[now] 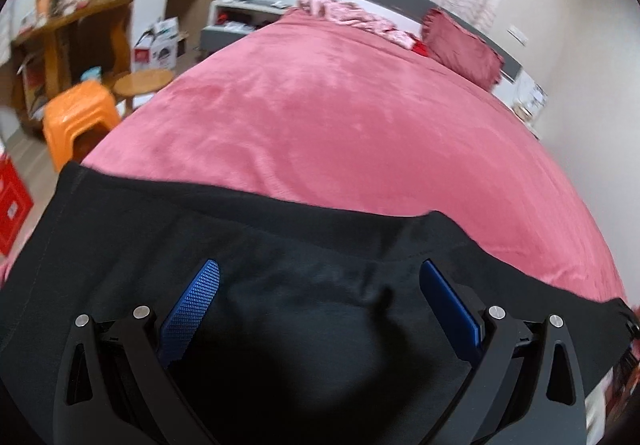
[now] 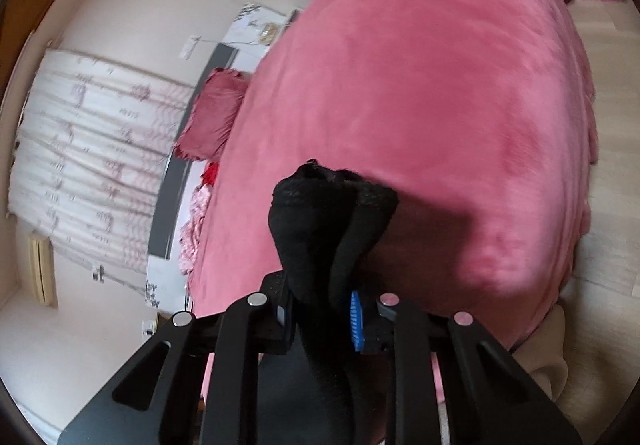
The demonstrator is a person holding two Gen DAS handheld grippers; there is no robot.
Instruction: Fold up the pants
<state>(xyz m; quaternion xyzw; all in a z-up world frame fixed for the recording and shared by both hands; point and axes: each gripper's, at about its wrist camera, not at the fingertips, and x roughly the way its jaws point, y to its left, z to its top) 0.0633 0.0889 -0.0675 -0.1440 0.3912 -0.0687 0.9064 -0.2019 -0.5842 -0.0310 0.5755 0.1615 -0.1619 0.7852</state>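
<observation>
The black pants (image 1: 248, 237) lie spread across the near part of the pink bed (image 1: 340, 117) in the left wrist view. My left gripper (image 1: 320, 285) is open just above the black cloth, its blue pads (image 1: 196, 305) wide apart and holding nothing. In the right wrist view my right gripper (image 2: 320, 309) is shut on a bunched end of the black pants (image 2: 328, 209). The bunch sticks out past the fingers, lifted over the pink bed (image 2: 440, 85).
A red pillow (image 1: 464, 49) and pink patterned bedding (image 1: 352, 17) lie at the head of the bed. An orange stool (image 1: 76, 117), a round wooden stool (image 1: 144, 83), a wooden desk (image 1: 72, 29) and boxes stand left of the bed. Curtains (image 2: 88, 157) hang behind the headboard.
</observation>
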